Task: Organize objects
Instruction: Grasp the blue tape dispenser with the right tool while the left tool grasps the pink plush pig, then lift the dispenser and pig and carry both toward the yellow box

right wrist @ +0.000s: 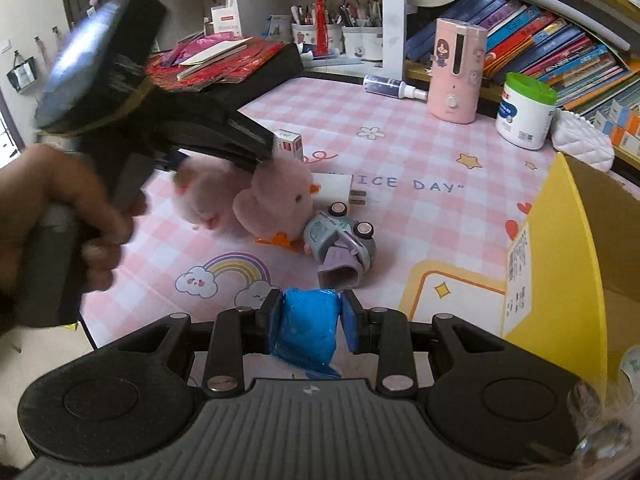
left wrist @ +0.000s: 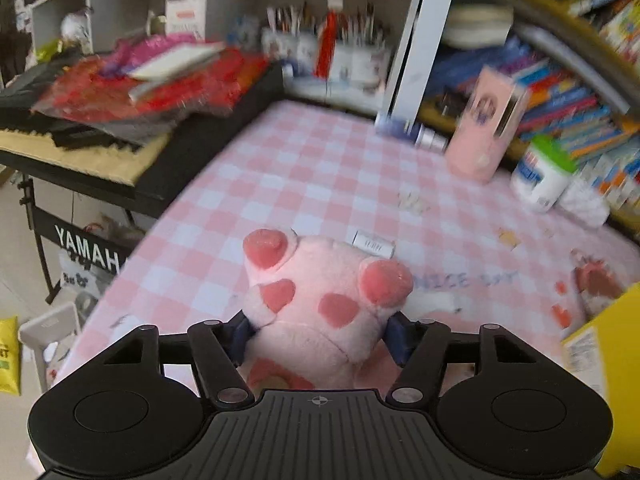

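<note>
Right claw [right wrist: 308, 322] was clamped on a squishy blue packet [right wrist: 306, 326] low over the pink checkered surface [right wrist: 420, 148]. Left claw [left wrist: 320, 330] had the fuzzy pink plush chick [left wrist: 320, 300] squeezed tight, just beyond it. Yellow cardboard box [right wrist: 560, 248] sat at the right.

Pink-white checked tablecloth [right wrist: 420, 136] covers table. Behind it, white shelf unit [right wrist: 390, 16] with pen cups [right wrist: 352, 38]. Bookshelf [right wrist: 552, 48] at right, packed with colourful books (some stacked flat). Black keyboard stand [left wrist: 86, 240] at left, "YAMAH" lettering visible. Pale tile floor [left wrist: 20, 240]. Soft, even light.
</note>
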The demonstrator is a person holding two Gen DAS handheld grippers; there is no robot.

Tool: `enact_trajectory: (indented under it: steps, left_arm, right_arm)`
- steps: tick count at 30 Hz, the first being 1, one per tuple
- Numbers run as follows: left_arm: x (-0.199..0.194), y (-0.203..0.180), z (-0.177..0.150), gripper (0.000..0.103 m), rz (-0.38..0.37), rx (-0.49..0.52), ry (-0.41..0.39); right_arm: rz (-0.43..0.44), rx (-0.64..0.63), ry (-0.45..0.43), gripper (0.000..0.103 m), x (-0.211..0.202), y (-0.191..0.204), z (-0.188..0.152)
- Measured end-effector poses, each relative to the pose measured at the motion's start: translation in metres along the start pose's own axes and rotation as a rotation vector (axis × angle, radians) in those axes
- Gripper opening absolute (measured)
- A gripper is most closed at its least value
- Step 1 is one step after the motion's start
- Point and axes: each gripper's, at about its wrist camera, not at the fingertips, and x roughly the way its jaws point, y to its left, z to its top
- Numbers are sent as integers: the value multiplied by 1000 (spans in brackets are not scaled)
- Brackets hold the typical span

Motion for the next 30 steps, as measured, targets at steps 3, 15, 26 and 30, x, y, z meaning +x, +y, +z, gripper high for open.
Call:
enact_trajectory:
  steps: [3, 15, 26, 30]
  left_arm:
    - [-39, 6, -6, 63, -4, 14, -71]
    - [-139, 22, -73, 64, -12, 43, -108]
    - [-204, 42, -147, 64, -54, 61, -102]
    - [-223, 44, -161, 64, -69, 81, -114]
  right_arm:
    - [-21, 8, -7, 29, -6, 6, -2]
    - [-83, 69, -35, 29, -55, 40, -25]
    - [-115, 94, 10, 29, -103, 86, -80]
    - [-123, 86, -6, 29, -122, 103, -96]
